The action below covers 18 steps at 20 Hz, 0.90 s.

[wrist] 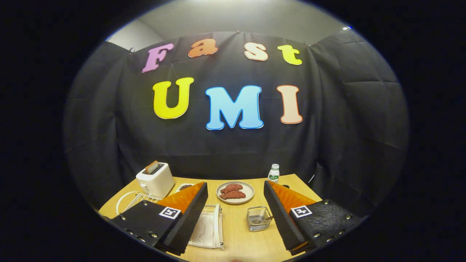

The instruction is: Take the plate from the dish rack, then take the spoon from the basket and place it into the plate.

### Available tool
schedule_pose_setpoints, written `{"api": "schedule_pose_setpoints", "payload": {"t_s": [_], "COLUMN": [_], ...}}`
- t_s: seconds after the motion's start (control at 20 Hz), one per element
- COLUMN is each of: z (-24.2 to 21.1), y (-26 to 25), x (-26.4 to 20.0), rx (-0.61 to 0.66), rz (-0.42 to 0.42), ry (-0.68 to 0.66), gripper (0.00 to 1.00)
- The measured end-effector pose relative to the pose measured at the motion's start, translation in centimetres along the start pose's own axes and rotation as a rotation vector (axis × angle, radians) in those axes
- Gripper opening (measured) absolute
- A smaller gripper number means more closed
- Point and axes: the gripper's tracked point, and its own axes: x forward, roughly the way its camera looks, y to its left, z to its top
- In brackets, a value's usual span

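Observation:
My gripper hangs open above the wooden table, with nothing between its fingers. A white dish rack lies under and behind the left finger, which hides most of it. The white rim of a plate stands in the rack's far left end. A small wire basket sits just inside the right finger. A spoon lies in the basket, its handle leaning toward that finger.
Beyond the fingers, a grey plate with reddish-brown meat pieces sits mid-table. A white toaster with a slice in it stands at the back left, with a small dish beside it. A small bottle stands at the back right.

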Motion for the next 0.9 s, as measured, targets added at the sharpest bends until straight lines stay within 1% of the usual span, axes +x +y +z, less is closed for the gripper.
{"api": "schedule_pose_setpoints", "payload": {"t_s": [0.1, 0.25, 0.45, 0.5, 0.65, 0.9], "z": [-0.1, -1.3, -4.4, -4.9, -6.1, -9.8], "y": [2.4, 4.7, 7.1, 7.9, 8.5, 8.4], "x": [1.0, 2.9, 5.2, 5.5, 6.9, 9.7], "rx": [-0.018, -0.061, -0.061, -0.060, -0.079, -0.032], "rz": [0.048, 0.093, 0.154, 0.170, 0.176, 0.137], "ry": [0.083, 0.240, 0.480, 0.523, 0.633, 0.851], "gripper": [0.95, 0.95, 0.95, 0.95, 0.95, 0.95]}}
